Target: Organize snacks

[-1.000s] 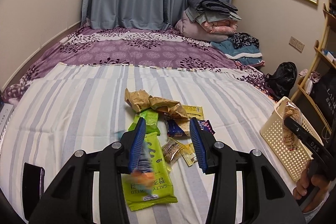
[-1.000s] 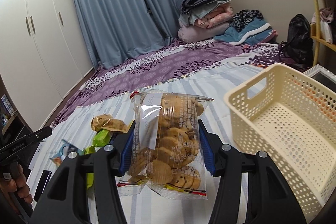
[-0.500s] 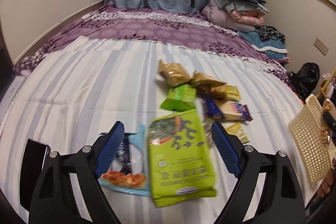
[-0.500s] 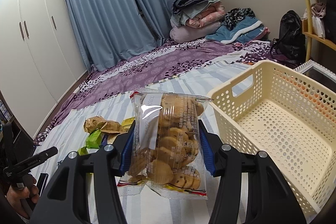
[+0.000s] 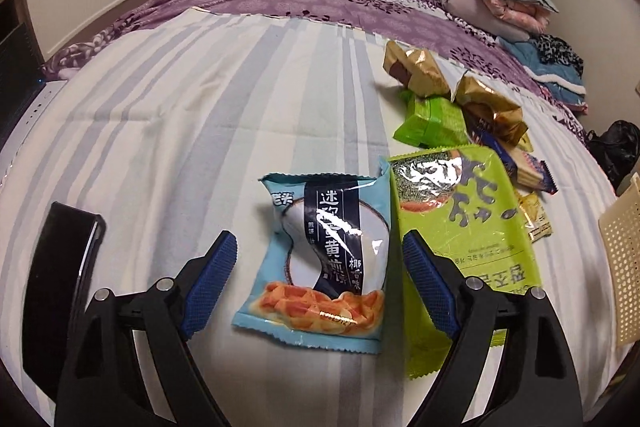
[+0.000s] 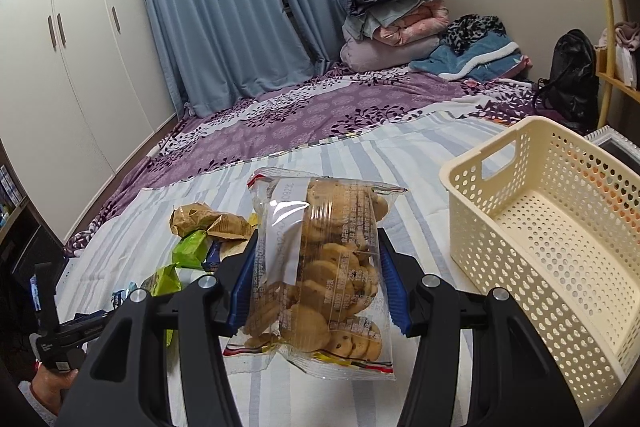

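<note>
Hovering low over the striped bedsheet (image 5: 200, 115), the left gripper (image 5: 316, 275) has its blue pads spread wide to either side of a pale-blue foil snack packet (image 5: 324, 259) lying flat, touching neither side, seemingly lined up to pinch it next. Its right pad overlaps the big lime-green seaweed bag (image 5: 460, 219) just beside. The right gripper (image 6: 314, 291) clamps a clear bag of small cookies (image 6: 320, 267) upright, near the empty cream perforated plastic basket (image 6: 472, 223), presumably its destination.
</note>
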A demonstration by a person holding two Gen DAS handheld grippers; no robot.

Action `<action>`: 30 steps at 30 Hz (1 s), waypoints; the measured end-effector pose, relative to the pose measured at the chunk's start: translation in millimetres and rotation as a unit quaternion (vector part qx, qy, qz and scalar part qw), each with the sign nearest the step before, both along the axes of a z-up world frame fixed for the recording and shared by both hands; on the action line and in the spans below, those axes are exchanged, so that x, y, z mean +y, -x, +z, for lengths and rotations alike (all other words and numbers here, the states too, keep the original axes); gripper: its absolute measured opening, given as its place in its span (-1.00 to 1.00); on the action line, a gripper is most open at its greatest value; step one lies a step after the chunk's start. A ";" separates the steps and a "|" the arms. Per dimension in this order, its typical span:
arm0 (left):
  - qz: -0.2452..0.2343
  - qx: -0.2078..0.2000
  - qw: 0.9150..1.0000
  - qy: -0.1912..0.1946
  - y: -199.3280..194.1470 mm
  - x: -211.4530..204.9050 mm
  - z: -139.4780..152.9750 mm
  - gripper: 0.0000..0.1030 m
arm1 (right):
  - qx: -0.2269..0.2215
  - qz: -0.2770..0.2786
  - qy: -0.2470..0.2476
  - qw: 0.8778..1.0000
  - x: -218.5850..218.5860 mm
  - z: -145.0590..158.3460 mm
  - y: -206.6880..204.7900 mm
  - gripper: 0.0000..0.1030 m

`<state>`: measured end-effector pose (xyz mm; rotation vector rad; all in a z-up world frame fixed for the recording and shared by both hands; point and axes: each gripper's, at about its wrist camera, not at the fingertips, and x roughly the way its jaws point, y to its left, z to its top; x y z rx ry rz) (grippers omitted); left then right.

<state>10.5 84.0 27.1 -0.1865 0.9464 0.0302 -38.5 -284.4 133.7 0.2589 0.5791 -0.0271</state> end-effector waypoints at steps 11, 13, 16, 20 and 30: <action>0.012 0.017 1.000 -0.009 -12.2 11.8 -14.8 0.31 | 0.005 -0.007 0.005 1.000 -1.0 -0.3 1.4 0.05; 0.013 0.016 1.000 -0.005 -11.8 12.4 -12.6 0.09 | 0.006 -0.007 0.005 1.000 0.2 -0.9 2.0 0.05; 0.010 0.007 1.000 0.008 -8.7 12.1 -4.9 0.05 | 0.004 -0.011 0.006 1.000 -2.6 -0.1 4.5 0.05; 0.004 -0.018 1.000 0.002 -2.7 3.7 15.5 0.05 | 0.000 -0.022 0.002 1.000 -11.2 2.9 8.5 0.05; -0.053 -0.101 0.993 -0.004 8.2 -50.4 93.0 0.05 | -0.019 -0.059 -0.012 0.998 -46.5 8.5 26.9 0.05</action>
